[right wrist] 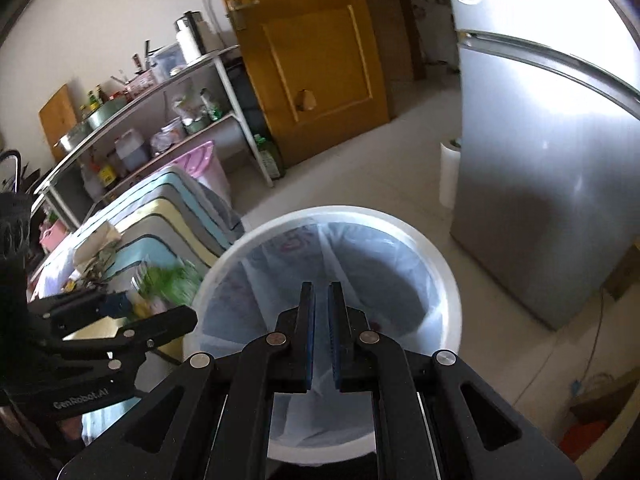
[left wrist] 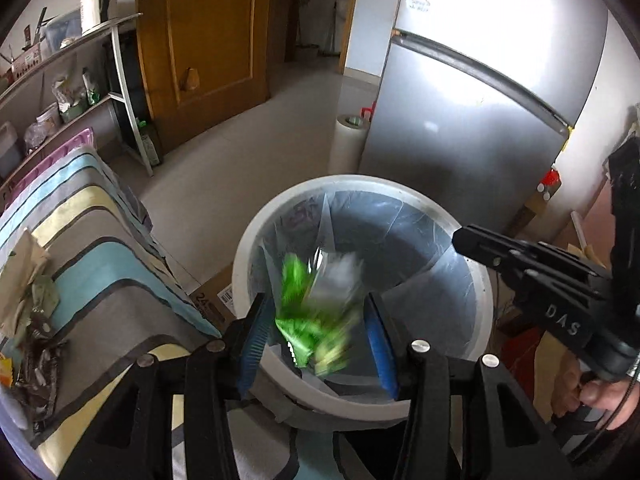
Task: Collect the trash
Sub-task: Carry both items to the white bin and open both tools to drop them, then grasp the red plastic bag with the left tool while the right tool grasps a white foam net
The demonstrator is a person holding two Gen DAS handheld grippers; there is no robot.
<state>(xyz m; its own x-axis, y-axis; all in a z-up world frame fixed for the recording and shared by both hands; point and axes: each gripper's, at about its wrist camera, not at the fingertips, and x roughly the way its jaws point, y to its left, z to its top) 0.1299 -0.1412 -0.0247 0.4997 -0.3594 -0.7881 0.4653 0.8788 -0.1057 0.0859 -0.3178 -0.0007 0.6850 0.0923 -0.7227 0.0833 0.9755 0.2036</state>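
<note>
Green wrapper (left wrist: 316, 312) between the fingers of left hand-held gripper (left wrist: 318, 332), over lined white bin (left wrist: 240, 264) beside striped bed; motion-blurred, pad contact unclear, so grip cannot be told. Thin, crinkly, light; likely slippery, best pinched at a flat edge. Right hand-held gripper (right wrist: 321, 300) clenched, empty.

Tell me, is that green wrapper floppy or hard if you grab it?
Probably floppy: the green wrapper looks crumpled and creased between the left gripper's spread jaws, over the bin. It is likely very light, being thin shiny film. That shine suggests it could be slippery, though blur hides detail.
</note>
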